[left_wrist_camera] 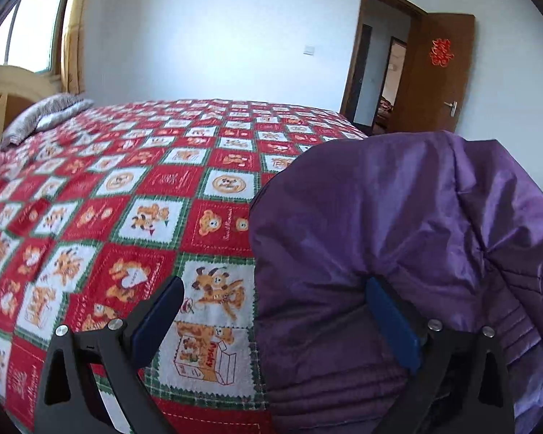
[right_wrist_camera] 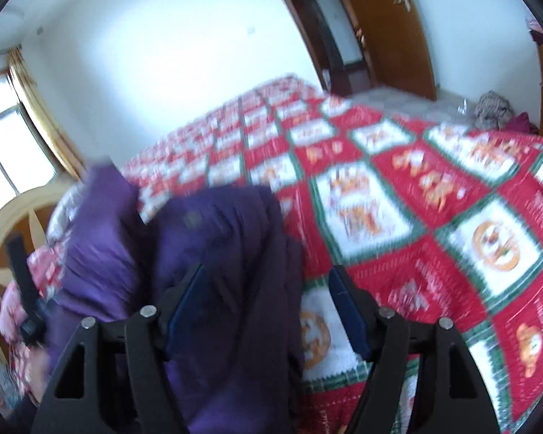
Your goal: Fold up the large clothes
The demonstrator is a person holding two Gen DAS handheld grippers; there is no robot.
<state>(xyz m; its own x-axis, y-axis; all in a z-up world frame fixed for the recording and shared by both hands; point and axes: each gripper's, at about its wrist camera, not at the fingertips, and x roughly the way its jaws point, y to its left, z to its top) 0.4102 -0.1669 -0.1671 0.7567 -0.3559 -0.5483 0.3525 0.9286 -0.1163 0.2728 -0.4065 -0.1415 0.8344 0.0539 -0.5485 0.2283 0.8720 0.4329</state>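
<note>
Shiny, quilted purple jacket (left_wrist_camera: 398,238) is bunched up puffy on the bed's red-and-white checked cartoon bedspread (left_wrist_camera: 134,195). Left gripper (left_wrist_camera: 275,311) jaws are spread wide, one pad tucked against the fabric. Right gripper (right_wrist_camera: 268,303) jaws are wide open too, jacket sitting loose between them, nothing pinched.

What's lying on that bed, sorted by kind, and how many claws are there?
Purple jackets: 1
Grey pillows: 1
Patchwork bedspreads: 1
Claws: 2, the left claw and the right claw, both open
Total: 5
</note>
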